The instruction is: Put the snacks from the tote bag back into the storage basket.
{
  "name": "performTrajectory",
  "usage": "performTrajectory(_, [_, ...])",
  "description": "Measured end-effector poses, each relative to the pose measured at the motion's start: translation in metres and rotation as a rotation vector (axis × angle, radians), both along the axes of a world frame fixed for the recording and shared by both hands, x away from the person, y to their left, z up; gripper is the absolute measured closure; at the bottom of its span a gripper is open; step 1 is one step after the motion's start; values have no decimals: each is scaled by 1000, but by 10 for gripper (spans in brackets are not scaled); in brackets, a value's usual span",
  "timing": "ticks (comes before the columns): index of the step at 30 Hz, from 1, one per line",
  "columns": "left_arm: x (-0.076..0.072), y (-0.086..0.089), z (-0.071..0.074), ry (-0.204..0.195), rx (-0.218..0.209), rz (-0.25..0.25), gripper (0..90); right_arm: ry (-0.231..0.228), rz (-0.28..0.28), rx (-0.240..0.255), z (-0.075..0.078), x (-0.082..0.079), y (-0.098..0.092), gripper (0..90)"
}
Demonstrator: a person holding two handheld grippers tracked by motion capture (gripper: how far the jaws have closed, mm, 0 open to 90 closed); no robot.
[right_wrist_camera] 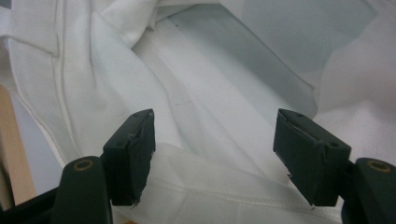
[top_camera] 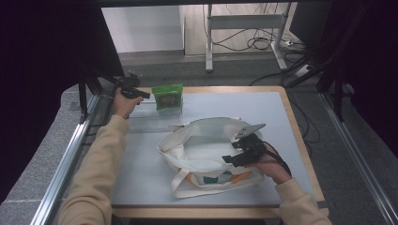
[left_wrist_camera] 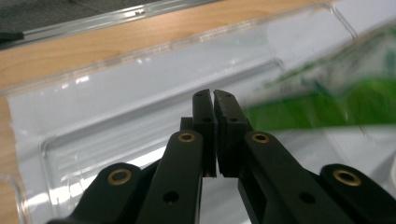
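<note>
A white tote bag (top_camera: 202, 140) lies open in the middle of the table, with an orange and teal print on its near side. My right gripper (top_camera: 231, 151) is at the bag's right rim; its jaws stand wide open (right_wrist_camera: 215, 126) over the white cloth (right_wrist_camera: 196, 84), and the hem runs between them. A green packet (top_camera: 168, 96) stands in a clear plastic tray (top_camera: 155, 117) at the far left. My left gripper (top_camera: 146, 95) hovers just left of the packet, jaws shut (left_wrist_camera: 214, 95) with nothing between them. The packet (left_wrist_camera: 336, 102) is a green blur at its right, above the tray (left_wrist_camera: 116, 107).
The table (top_camera: 141, 183) has a pale top with a wooden edge. A metal rail (top_camera: 70, 154) runs along its left side. Behind the table stand a desk frame (top_camera: 209, 42) and loose cables (top_camera: 263, 42) on the floor.
</note>
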State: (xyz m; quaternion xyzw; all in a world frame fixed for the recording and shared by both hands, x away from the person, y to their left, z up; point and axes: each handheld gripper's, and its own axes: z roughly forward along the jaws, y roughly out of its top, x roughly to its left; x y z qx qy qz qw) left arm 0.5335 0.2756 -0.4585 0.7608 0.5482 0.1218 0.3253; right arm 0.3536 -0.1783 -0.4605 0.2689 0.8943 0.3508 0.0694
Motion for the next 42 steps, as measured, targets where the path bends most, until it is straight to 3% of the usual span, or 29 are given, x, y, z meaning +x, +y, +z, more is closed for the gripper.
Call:
performTrajectory(7, [-9,8,0,-10,-29,-24,885,-4,10,-3,1,-2,4,293])
performTrajectory(16, [-24,0,2,-28,-45,-107,899,-2,7,-2,1,-1,4,293])
performTrajectory(20, [-34,-10,9,-59,-45,-161,900,-6,10,-2,1,-2,4,293])
performTrajectory(23, [-39,-16,14,-77,-71,-194,900,-6,10,-2,2,-2,4,293])
performTrajectory(26, [-41,-22,16,-85,-60,-213,900,-6,10,-3,2,-3,5,293])
performTrajectory(34, [-26,-32,21,-100,-50,-215,900,-6,11,-4,1,-2,5,292])
performTrajectory(42, [7,-35,22,-90,-17,-165,900,-1,8,-4,0,-1,4,291])
